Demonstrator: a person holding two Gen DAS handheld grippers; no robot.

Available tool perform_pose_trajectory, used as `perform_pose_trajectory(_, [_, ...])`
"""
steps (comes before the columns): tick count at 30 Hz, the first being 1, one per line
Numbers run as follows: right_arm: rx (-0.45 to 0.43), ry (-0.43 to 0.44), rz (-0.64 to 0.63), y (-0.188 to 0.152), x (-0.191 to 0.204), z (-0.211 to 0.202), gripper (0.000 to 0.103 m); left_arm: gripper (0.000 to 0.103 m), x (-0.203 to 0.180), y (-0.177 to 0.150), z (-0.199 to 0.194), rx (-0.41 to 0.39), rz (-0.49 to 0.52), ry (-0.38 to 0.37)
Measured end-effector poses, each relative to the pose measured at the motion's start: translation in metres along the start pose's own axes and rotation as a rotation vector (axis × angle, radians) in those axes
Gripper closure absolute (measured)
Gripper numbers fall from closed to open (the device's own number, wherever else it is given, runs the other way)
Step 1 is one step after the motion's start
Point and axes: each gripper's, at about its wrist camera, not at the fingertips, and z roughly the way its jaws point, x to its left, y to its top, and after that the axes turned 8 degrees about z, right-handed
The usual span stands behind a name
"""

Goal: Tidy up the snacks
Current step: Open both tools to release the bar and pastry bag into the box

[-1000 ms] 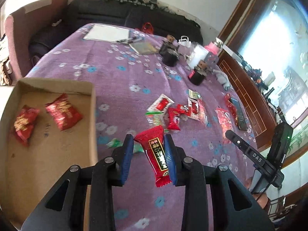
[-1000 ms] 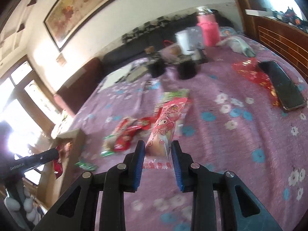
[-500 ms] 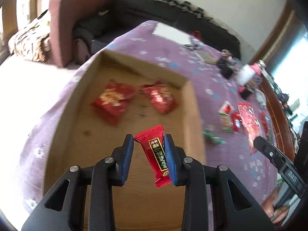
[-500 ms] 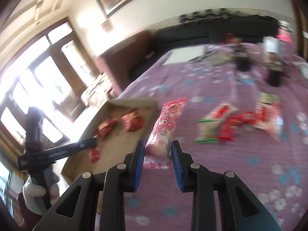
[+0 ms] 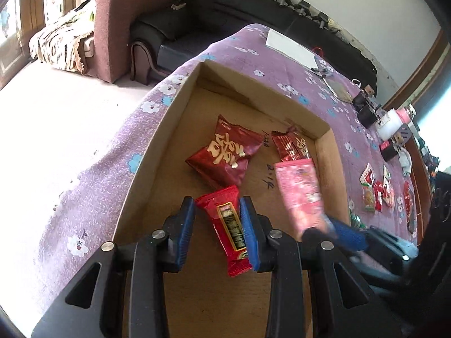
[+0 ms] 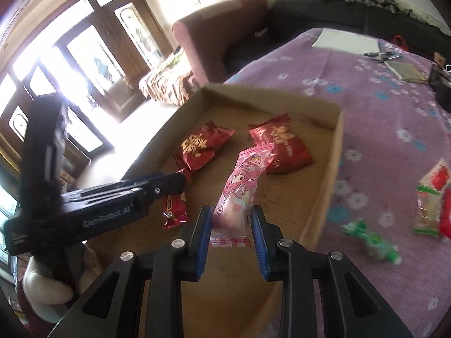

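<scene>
Blurring hides pink packet print above box

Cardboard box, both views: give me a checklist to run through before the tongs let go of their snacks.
1. Left tongs over cardboard box: ok.
2. Red packet gripped in left tongs: ok.
3. Right tongs over box floor: ok.
4. Pink packet gripped in right tongs: ok.
5. Bare floor left beside the two red bags: ok.
6. Drop height above floor: cannot tell.
</scene>
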Motion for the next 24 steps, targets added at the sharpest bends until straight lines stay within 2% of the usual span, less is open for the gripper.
perform_pose_trajectory(5, [0.001, -0.017, -0.026, -0.003, 0.005, 0.011, 0.071, 0.072, 0.005, 0.001, -0.007, -0.007, -0.021, -0.022])
perform_pose_trajectory(7, [-0.004, -0.023, -0.033, -0.003, 0.007, 0.011, 0.07, 0.066, 0.007, 0.001, -0.011, -0.012, -0.035, -0.034])
perform_pose_trajectory(9, [-0.022, -0.035, -0.041, -0.004, 0.008, 0.007, 0.06, 0.054, 0.008, 0.002, -0.017, -0.024, -0.048, -0.036])
perform_pose_trajectory(16, [-0.108, -0.018, -0.056, -0.002, 0.01, -0.033, 0.054, 0.054, 0.005, 0.001, -0.046, -0.092, -0.076, -0.028])
perform_pose_trajectory(19, [-0.166, -0.016, -0.033, -0.005, -0.001, -0.059, 0.045, 0.053, -0.003, 0.0, -0.054, -0.105, -0.06, -0.032])
perform_pose_trajectory(24, [-0.241, -0.082, 0.068, -0.01, -0.055, -0.098, 0.045, 0.053, -0.028, -0.007, -0.058, -0.106, -0.013, -0.058])
